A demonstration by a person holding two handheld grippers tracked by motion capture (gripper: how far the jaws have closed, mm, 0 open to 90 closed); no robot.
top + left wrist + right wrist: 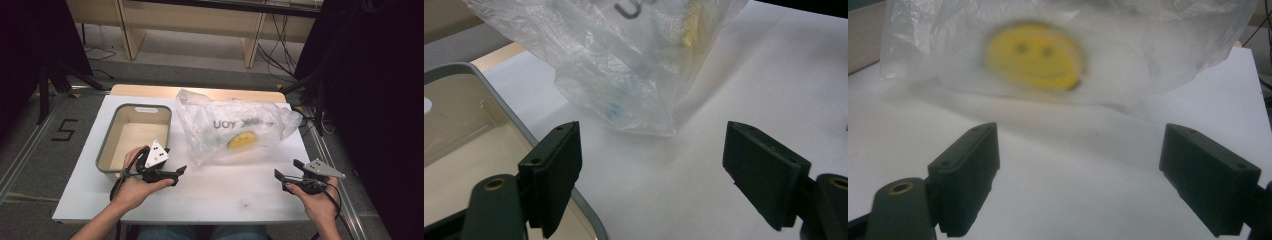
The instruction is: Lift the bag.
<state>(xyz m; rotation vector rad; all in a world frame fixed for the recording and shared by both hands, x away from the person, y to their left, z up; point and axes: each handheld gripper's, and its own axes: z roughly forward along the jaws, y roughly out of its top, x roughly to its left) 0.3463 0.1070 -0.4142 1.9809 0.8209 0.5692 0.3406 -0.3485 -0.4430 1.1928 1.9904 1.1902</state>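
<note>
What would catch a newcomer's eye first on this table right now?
The crumpled clear plastic bag at the middle of the white table, with a yellow smiley face showing on it. Left of it stands an empty grey-rimmed bin. The left gripper and right gripper wait open at the near side, both aimed at the bag and touching nothing.
</note>
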